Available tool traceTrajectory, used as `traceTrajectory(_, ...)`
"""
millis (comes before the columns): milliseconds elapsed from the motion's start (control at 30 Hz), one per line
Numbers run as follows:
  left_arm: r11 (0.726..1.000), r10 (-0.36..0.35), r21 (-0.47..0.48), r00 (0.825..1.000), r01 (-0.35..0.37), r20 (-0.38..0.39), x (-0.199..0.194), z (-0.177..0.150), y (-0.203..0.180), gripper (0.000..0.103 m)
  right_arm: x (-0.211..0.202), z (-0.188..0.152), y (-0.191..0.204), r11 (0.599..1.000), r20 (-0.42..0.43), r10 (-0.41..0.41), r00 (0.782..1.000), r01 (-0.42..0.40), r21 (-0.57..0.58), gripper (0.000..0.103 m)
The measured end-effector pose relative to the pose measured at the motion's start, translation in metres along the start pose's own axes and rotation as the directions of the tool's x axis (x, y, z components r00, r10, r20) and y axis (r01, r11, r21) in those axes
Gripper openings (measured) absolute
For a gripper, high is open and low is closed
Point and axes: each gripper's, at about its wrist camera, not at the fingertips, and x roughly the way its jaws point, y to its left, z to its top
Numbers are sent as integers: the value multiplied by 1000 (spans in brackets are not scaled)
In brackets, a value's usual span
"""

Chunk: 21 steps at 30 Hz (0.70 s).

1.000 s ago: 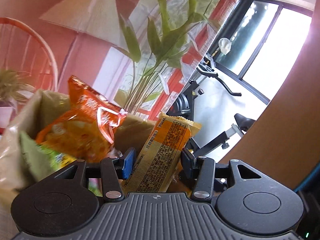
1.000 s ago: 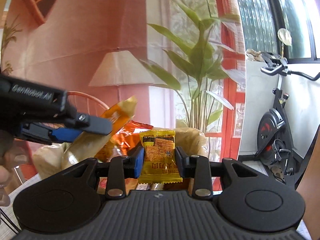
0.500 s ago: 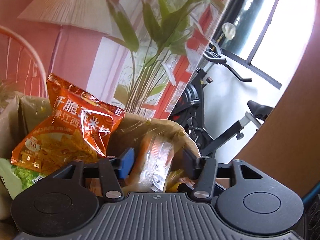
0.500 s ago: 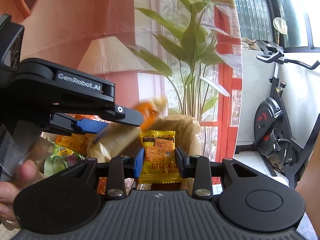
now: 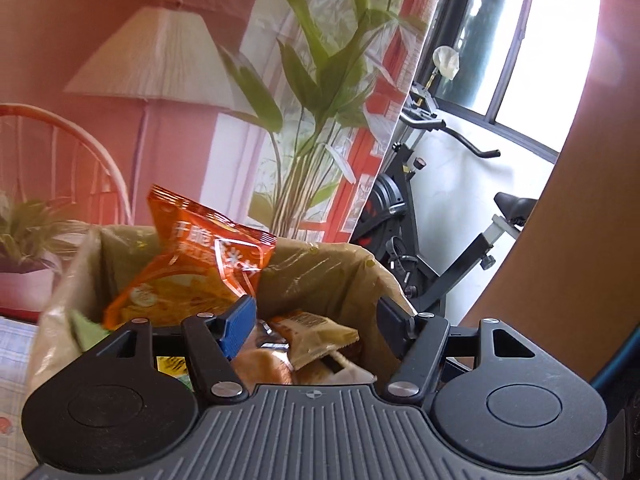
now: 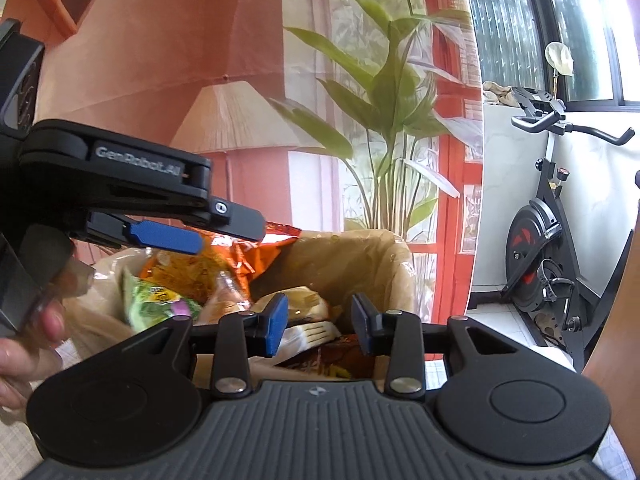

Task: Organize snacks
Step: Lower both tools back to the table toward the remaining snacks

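**Both grippers held empty over the open snack bag**

The left gripper's (image 5: 316, 320) fingers are set wide apart and have just been opening; nothing is held between them. Through the gap, a pale olive packet (image 5: 320, 332) is seen lying loose inside the bag, below the pads and not touched by them. The gripper is pointed forward and somewhat downward at the bag's mouth. In the right wrist view it is seen from the side, reaching in over the bag's left rim, and the hand (image 6: 24, 344) that carries it is glimpsed at the left edge, blurred.

The right gripper's (image 6: 318, 320) fingers are kept at a narrow gap, and no snack is pinched between the pads; only the bag's contents are seen behind them. This gripper is likewise aimed slightly downward at the bag, from the near side.

The snacks are gathered in the brown bag (image 5: 332, 256), whose rim is lined with crinkled clear film. An orange crisp bag (image 5: 200, 276) is propped upright toward the left and stands above the rim. A green packet (image 6: 156, 300) is tucked at the left wall, beside the orange one. Further wrappers are piled low in the middle, too jumbled to be told apart.

Behind the bag, a tall leafy plant (image 5: 320, 80), a pleated lampshade (image 5: 160, 60) and an exercise bike (image 6: 540, 264) are seen.
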Motion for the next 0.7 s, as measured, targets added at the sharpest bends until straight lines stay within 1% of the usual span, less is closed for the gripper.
traceTrajectory(200, 999, 31, 29, 999, -31, -7, -35, -10, 9, 69, -23, -7, 17, 1000, -3, 10, 1000, -10, 25, 39)
traceTrajectory(333, 998, 45, 50, 999, -44, -22, -59, -20, 21, 69, -36, -17, 30, 999, -19, 21, 1000, -20, 32, 39)
traceTrajectory(400, 996, 66, 63, 998, -64, -22, -71, -26, 29, 69, -41, -23, 35, 999, -30, 27, 999, -26, 35, 39)
traceTrajectory(533, 993, 99, 72, 995, -97, -32, -97, -43, 49, 69, -50, -37, 46, 999, -54, 43, 998, -41, 34, 39)
traceTrajectory(700, 988, 147, 66, 987, -142, -66, -120, -73, 82, 69, -51, -57, 59, 997, -100, 78, 992, -75, 35, 39)
